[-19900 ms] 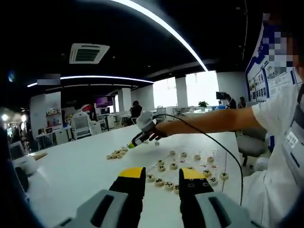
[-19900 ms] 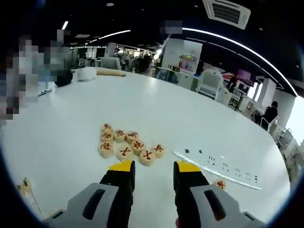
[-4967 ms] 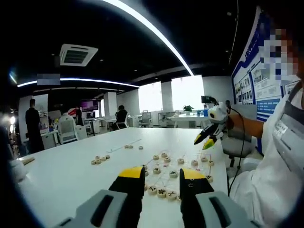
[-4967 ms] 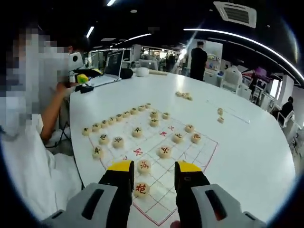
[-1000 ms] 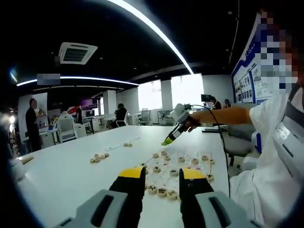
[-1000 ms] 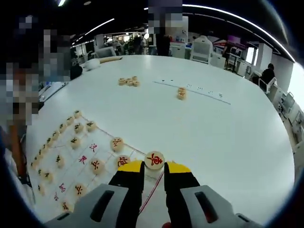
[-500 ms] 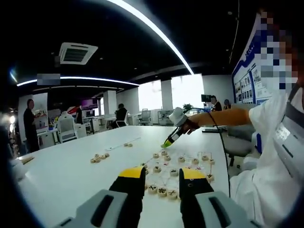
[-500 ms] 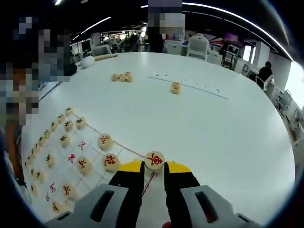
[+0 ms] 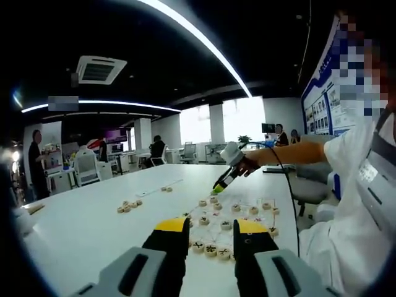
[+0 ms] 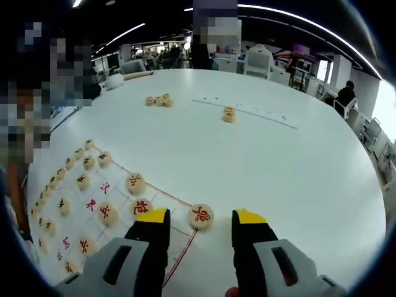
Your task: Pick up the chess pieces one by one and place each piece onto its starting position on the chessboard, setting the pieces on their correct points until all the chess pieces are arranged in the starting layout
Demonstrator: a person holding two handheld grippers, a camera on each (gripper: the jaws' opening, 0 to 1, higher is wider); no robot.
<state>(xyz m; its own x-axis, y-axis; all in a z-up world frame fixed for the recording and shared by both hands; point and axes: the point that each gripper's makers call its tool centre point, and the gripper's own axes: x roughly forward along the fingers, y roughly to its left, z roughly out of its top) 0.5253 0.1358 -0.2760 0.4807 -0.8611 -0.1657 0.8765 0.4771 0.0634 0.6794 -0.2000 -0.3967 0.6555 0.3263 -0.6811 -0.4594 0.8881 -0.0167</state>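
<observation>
The right gripper stands with its jaws spread wide at the bottom of the right gripper view, a red-marked chess piece lying free between them on the corner of the chessboard. More pieces sit on the board at lower left; two loose clusters lie toward the top on the white counter. In the left gripper view, the left gripper is parted and empty at bottom centre — the board lies just beyond.
</observation>
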